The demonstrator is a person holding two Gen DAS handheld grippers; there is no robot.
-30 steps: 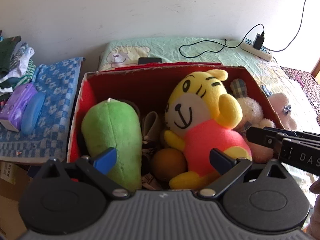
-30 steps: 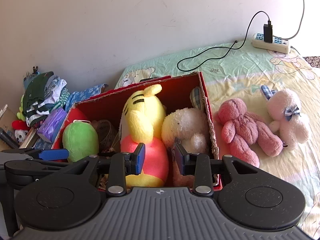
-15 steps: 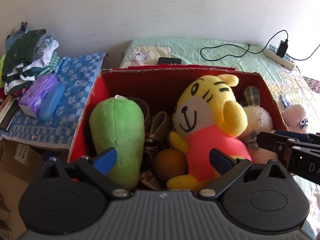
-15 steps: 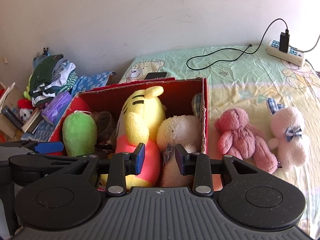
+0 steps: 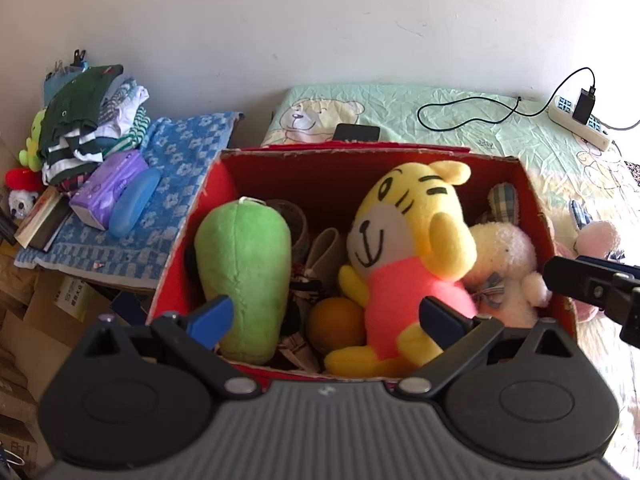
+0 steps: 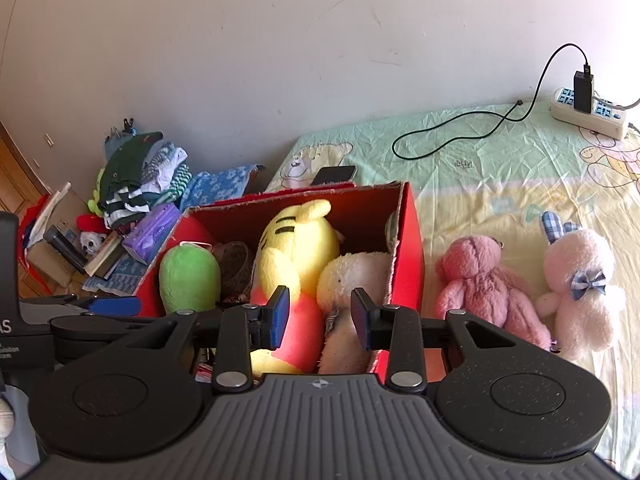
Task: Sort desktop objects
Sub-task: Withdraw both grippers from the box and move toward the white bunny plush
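A red cardboard box (image 5: 188, 236) (image 6: 412, 248) stands on the bed. It holds a green plush (image 5: 244, 276) (image 6: 188, 276), a yellow tiger plush in a pink shirt (image 5: 408, 248) (image 6: 296, 248), a cream plush rabbit (image 5: 504, 264) (image 6: 356, 276) and an orange ball (image 5: 336, 326). A dark pink teddy (image 6: 484, 280) and a light pink rabbit (image 6: 576, 280) lie on the sheet right of the box. My left gripper (image 5: 326, 320) is open wide and empty above the box's near edge. My right gripper (image 6: 320, 318) is open and empty over the box's right end.
A power strip (image 6: 588, 114) with a black cable (image 6: 460, 136) lies at the bed's far right. A phone (image 6: 334, 174) lies behind the box. Left of the bed, a blue towel (image 5: 176, 172) carries folded clothes (image 5: 92, 128), a purple tissue pack (image 5: 108, 188) and a blue case (image 5: 134, 202).
Both grippers have drawn back and up from the box, so more of the bed and the side table shows. Their jaws stand as before, and the toys have not moved.
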